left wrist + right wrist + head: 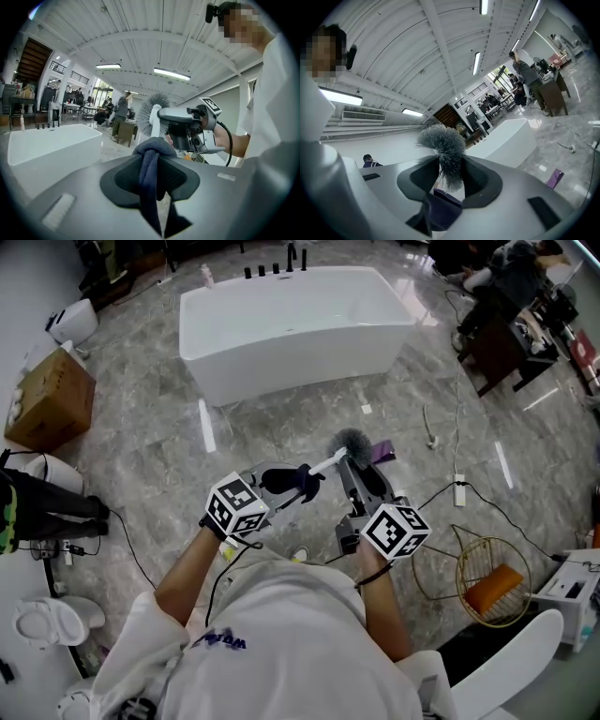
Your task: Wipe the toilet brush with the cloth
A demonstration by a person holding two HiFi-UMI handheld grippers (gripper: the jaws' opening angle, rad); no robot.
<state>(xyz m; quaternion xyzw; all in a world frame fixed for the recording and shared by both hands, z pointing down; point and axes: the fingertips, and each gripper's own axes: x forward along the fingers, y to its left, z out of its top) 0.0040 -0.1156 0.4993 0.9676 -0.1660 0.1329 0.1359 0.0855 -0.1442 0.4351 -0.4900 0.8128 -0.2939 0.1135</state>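
Slipping is the risk: the right gripper (361, 482) is clamped on the brush (351, 441) near its bristles. The handle juts toward eight o'clock, where the left gripper (284, 482), closed on the cloth (306, 481), seems to meet it. A hard push could twist the brush loose.

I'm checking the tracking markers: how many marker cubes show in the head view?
2. The left cube rides on the left gripper, the right cube on the right gripper. None looks hidden.
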